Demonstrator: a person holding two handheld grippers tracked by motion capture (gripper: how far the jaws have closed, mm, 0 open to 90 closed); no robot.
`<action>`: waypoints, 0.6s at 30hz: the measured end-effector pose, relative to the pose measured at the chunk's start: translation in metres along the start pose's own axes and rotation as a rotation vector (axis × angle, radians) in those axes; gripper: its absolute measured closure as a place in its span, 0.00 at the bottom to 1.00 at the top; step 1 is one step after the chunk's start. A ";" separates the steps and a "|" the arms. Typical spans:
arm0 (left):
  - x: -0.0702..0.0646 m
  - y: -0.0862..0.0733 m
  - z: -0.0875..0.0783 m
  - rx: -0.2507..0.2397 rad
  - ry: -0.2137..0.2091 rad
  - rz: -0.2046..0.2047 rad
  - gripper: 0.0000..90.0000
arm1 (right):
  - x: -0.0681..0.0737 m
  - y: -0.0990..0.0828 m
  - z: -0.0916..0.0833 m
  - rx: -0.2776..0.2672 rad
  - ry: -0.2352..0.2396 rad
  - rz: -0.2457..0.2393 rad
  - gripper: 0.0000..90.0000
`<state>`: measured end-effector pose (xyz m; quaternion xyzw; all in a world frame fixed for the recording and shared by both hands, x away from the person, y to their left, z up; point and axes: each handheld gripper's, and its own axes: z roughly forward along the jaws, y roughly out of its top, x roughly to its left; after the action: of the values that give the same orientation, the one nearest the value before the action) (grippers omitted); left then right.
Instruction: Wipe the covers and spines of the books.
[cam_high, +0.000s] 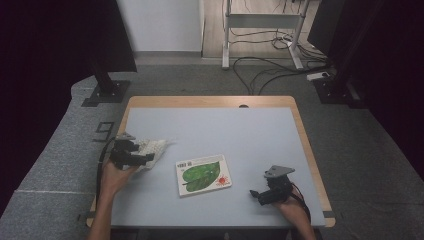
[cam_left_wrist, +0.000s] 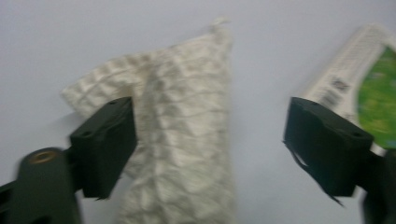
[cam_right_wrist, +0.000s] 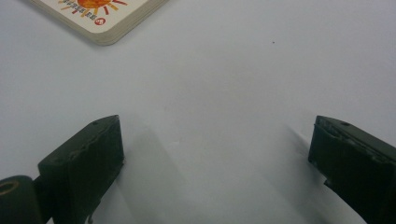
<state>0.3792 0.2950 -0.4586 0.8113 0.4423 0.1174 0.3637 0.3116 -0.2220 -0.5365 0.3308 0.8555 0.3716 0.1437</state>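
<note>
We see a white cloth (cam_high: 151, 150) lying crumpled near the left edge of the pale blue-grey surface (cam_high: 250, 135), its weave a raised waffle grid, soft and folded over itself; the left hand-held gripper (cam_high: 145, 158) sits right at it, and in the left gripper view the cloth (cam_left_wrist: 187, 140) runs up between the two blocky black jaws, which stand wide apart and do not press on it, though the left jaw overlaps the cloth's edge; that view is blurred. Just right of the cloth lies a flat, thick board book (cam_high: 203, 175) with rounded corners, a green leaf and an orange sun on its glossy cover; the left gripper view catches its barcode corner (cam_left_wrist: 359, 79), while the right gripper view shows its layered page edges and sun (cam_right_wrist: 100, 14). The right hand-held gripper (cam_high: 256, 193) rests near the front right of the surface, its jaws spread open over bare matte tabletop.
</note>
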 end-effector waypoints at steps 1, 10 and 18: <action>-0.003 0.001 -0.003 -0.005 -0.001 0.010 0.15 | 0.000 0.000 0.000 0.000 0.000 0.000 0.03; -0.039 0.005 -0.007 -0.037 -0.061 0.132 0.00 | 0.000 0.000 0.000 0.000 0.000 -0.001 0.03; -0.059 -0.002 0.006 -0.044 -0.123 0.195 0.00 | 0.000 0.000 0.000 0.000 0.000 0.000 0.03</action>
<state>0.3469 0.2452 -0.4560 0.8479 0.3357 0.1118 0.3947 0.3116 -0.2220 -0.5365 0.3309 0.8554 0.3716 0.1436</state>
